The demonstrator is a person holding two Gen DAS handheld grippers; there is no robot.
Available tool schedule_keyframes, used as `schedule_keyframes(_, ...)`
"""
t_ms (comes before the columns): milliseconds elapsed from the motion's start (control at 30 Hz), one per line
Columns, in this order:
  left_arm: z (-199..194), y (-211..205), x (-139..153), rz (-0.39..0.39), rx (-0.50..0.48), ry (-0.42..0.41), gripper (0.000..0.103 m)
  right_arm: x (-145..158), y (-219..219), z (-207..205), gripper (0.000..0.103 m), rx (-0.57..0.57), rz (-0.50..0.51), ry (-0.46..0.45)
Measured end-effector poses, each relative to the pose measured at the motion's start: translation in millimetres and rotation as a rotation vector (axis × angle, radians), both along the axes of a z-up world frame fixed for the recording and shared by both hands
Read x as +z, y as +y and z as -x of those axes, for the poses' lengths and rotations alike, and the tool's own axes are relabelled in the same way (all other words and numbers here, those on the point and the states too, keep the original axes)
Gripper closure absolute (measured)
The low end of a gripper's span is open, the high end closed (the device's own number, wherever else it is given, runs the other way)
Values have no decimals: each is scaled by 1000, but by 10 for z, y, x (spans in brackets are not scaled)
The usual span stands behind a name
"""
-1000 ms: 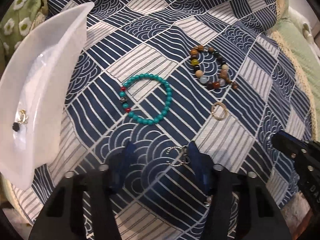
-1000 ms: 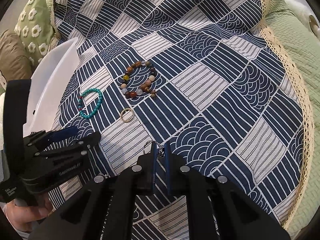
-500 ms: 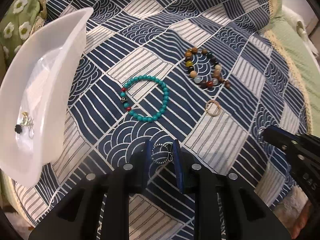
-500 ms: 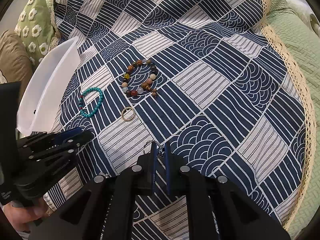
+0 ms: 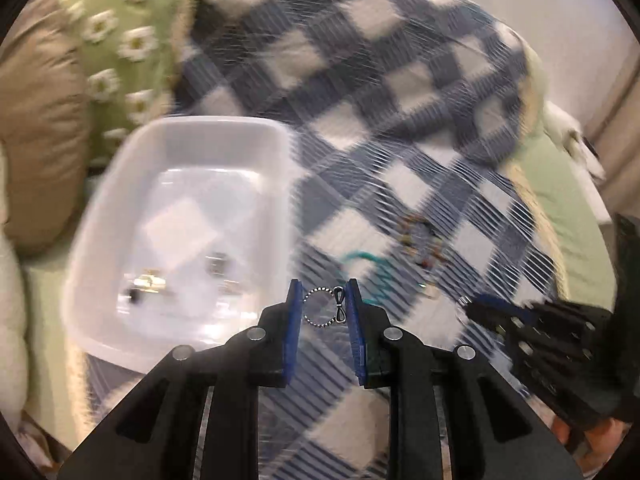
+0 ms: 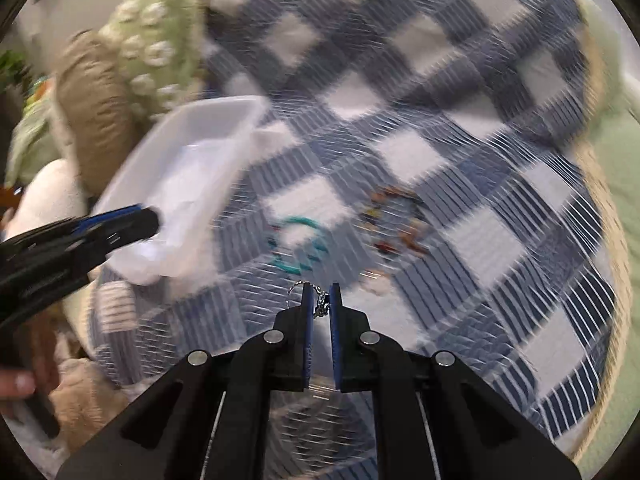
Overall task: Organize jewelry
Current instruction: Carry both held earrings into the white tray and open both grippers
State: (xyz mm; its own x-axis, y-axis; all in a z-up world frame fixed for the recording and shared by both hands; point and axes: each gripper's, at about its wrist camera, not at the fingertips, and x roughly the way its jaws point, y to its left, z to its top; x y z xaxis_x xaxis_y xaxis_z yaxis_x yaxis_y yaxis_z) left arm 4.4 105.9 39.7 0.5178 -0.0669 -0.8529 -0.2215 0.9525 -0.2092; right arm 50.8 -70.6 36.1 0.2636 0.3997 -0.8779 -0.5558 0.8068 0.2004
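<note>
My left gripper (image 5: 321, 305) is shut on a small silver beaded ring with a bow (image 5: 325, 305), held above the cloth next to the white tray (image 5: 256, 130). The tray holds a few small jewelry pieces (image 5: 150, 282). My right gripper (image 6: 321, 302) is shut on a small silver earring (image 6: 320, 304) with a hook sticking out to its left. On the blue patterned cloth lie a teal bead bracelet (image 6: 300, 242), a mixed brown bead bracelet (image 6: 394, 224) and a gold ring (image 6: 374, 278), all blurred. Each gripper shows in the other's view: the right gripper (image 5: 476, 308), the left gripper (image 6: 132, 220).
Green flowered and tan cushions (image 5: 120, 44) lie behind the tray. A green quilt (image 5: 576, 240) borders the cloth on the right. A person's fingers (image 6: 16, 382) show at the left edge.
My left gripper closed on the silver ring and lifted it toward the tray. My right gripper rose with the earring and swung left. Both views are now blurred by motion.
</note>
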Motion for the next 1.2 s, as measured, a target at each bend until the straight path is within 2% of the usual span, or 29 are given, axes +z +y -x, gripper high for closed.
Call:
schedule_keyframes(100, -32, 494, -116, -25, 85, 44, 82, -24, 407, -5, 94, 59, -34, 64)
schedule_keyframes(233, -93, 998, -451, 9, 182, 131, 83, -123, 1029, -117, 94, 86, -29, 96)
schedule_keyframes(467, -233, 1413, -720, 2, 199, 184, 82, -436, 1728, -316, 94, 108, 45, 116)
schedule_keyframes(767, -369, 1587, -924, 1, 222, 209, 82, -744, 1973, -445, 94, 85, 89, 122)
schedule_keyframes(833, -390, 1576, -929, -4, 222, 206, 82, -750, 2000, -451, 94, 83, 99, 102)
schedule_keyframes(1200, -392, 1500, -882, -17, 212, 189, 81, -765, 2034, -468, 94, 84, 96, 118)
